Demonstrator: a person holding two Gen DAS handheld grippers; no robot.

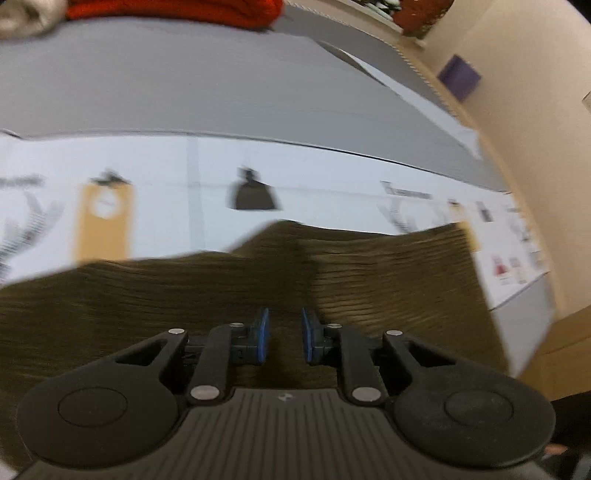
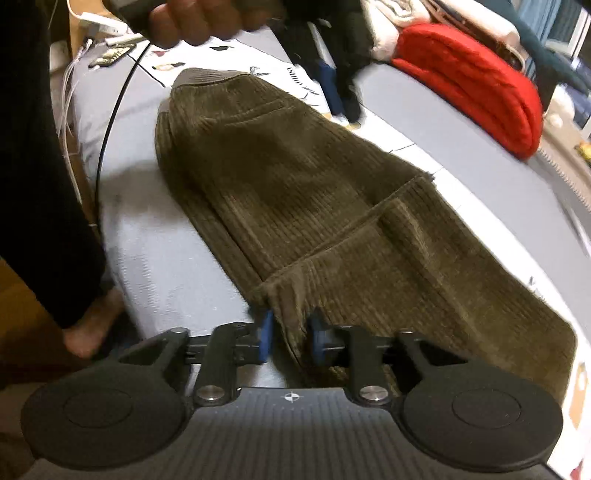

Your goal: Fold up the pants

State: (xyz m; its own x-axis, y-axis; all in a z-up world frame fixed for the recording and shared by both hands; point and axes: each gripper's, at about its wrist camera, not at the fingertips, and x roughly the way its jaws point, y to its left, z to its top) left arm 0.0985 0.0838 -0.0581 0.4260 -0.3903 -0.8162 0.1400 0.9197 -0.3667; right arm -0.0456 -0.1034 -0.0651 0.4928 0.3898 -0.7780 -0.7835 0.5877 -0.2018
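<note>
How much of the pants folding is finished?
Done: the brown corduroy pants lie on the grey bed sheet with one layer already doubled over, its hem crossing the middle. In hand: the right gripper has a bunched hem corner between its jaws, while the left gripper hovers over the cloth, holding nothing. Left: probably another fold and smoothing.

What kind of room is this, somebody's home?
Most likely a bedroom at home. The olive corduroy pants lie on what looks like a bed with a grey and printed cover. A red knit garment and more piled clothes sit along its far side.
</note>
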